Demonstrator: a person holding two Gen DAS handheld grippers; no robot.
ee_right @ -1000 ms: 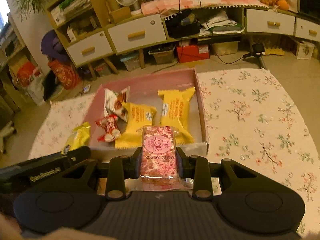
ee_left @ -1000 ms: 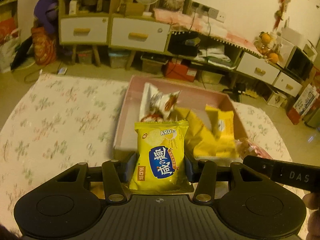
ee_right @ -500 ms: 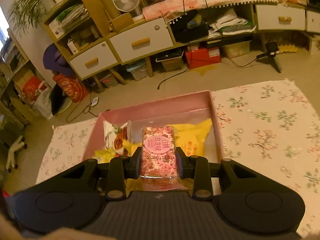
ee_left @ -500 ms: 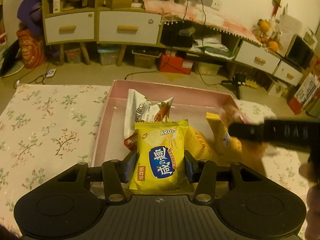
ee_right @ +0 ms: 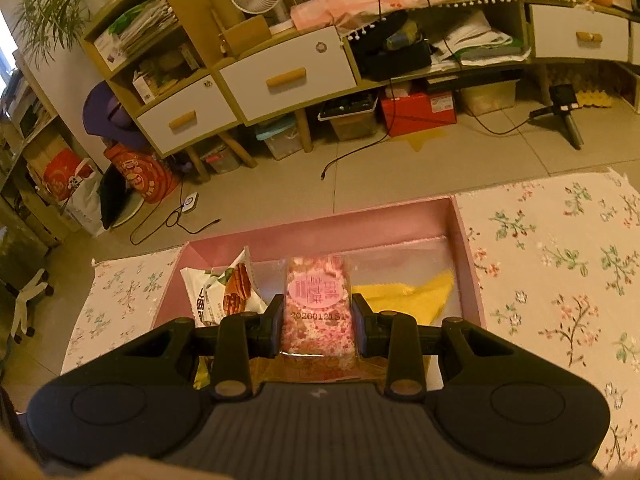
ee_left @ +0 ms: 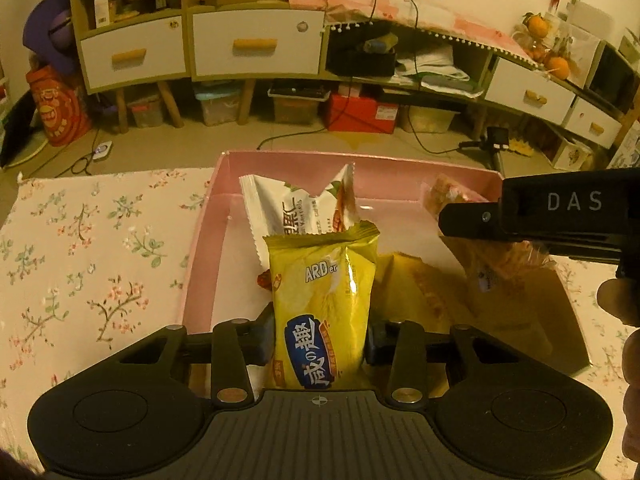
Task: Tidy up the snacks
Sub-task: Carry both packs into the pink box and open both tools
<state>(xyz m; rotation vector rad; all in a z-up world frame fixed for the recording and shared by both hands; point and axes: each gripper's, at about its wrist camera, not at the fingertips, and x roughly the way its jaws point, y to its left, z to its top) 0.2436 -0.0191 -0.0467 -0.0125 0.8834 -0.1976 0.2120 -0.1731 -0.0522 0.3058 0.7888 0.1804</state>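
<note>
My left gripper holds a yellow snack packet upright over the near left part of the pink box; its jaws are closing and the pads press the packet's sides. The right gripper is shut on a pink snack bar above the middle of the pink box. In the left wrist view, the right gripper reaches in from the right with the pink bar sticking out of it. A white packet and yellow packets lie in the box.
A floral cloth covers the table on both sides of the box, also the floral cloth at right. Beyond the table's far edge are floor cables and low cabinets. A person's fingers show at the right.
Both grippers have moved forward over the pink box with their snacks. The right gripper has come in closer beside the left. The yellow packet looks squeezed narrower.
</note>
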